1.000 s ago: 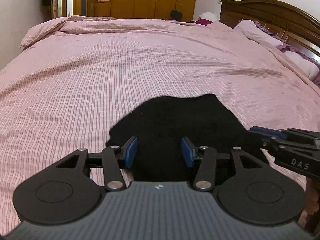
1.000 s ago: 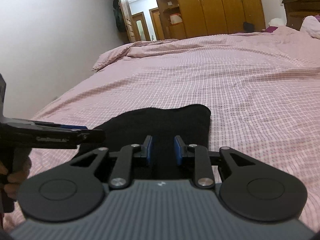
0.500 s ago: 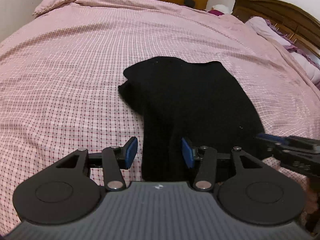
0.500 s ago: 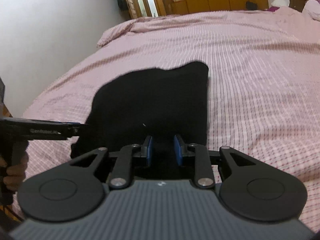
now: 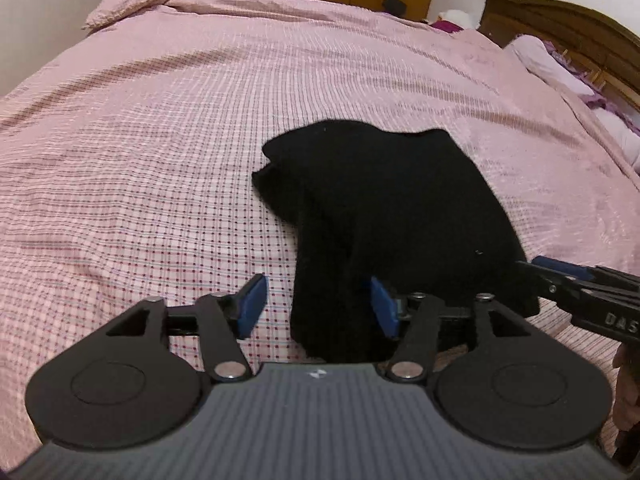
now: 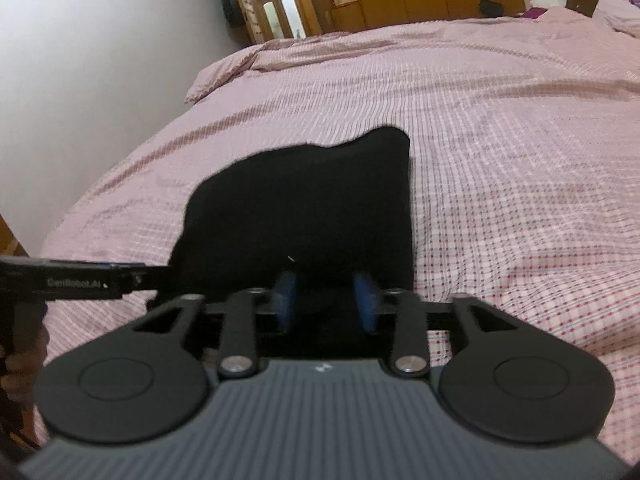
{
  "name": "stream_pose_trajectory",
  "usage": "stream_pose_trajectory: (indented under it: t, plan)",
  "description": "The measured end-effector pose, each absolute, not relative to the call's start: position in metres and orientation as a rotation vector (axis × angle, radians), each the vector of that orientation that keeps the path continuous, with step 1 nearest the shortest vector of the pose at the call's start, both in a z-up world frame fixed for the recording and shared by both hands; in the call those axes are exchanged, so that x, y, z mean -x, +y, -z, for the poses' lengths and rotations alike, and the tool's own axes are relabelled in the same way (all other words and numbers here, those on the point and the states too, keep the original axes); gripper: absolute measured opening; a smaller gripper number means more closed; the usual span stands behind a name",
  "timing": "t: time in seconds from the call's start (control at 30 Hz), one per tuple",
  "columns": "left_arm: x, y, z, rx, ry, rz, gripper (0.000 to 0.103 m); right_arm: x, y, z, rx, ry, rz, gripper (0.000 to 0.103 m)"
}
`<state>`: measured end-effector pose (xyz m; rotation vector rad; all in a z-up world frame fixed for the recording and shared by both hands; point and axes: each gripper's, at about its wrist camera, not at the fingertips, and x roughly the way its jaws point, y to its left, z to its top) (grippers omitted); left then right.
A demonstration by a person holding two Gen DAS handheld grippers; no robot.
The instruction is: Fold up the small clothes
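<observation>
Black garment [image 5: 392,216] lies flat on the pink checked bedspread [image 5: 160,140], near edge of bed, its near hem reaching under both tools. Left gripper [image 5: 318,306]: jaws opening, spread wide over the garment's near left corner, pads clear of cloth. Right gripper [image 6: 326,300]: jaws opening over the near right hem, cloth between them, not pinched.

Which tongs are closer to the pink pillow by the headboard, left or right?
Right. The right tongs are at the black garment's edge on the side toward the pink pillow; the left tongs, jaws opening, straddle the opposite near corner, farther from it.
</observation>
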<state>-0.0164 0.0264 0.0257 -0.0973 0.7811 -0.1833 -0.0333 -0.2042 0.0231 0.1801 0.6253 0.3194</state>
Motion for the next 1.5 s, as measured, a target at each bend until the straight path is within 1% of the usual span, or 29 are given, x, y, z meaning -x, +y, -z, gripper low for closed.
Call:
stream_pose_trajectory:
  t: [0.03,0.1,0.17,0.2,0.57,0.8,1.5]
  plan:
    - [0.02,0.026,-0.03,0.103,0.775,0.178,0.076,0.038,-0.203,-0.029,-0.169,0.613,-0.312,0.059]
    - [0.027,0.023,-0.036,0.107,0.757,0.162,0.09,0.046,-0.201,-0.037,-0.151,0.603,-0.292,0.06]
    - [0.033,0.02,-0.04,0.087,0.747,0.142,0.096,0.052,-0.2,-0.043,-0.139,0.606,-0.259,0.06]
    - [0.035,0.017,-0.04,0.073,0.75,0.131,0.097,0.055,-0.199,-0.043,-0.134,0.613,-0.246,0.061]
    - [0.033,0.008,-0.019,0.059,0.869,0.121,0.098,0.065,-0.205,-0.02,-0.191,0.745,-0.213,0.061]
    - [0.033,0.01,-0.01,0.054,0.902,0.093,0.098,0.061,-0.202,-0.009,-0.2,0.798,-0.214,0.061]
    - [0.035,0.008,-0.008,0.031,0.91,0.094,0.098,0.061,-0.202,-0.008,-0.197,0.801,-0.213,0.061]
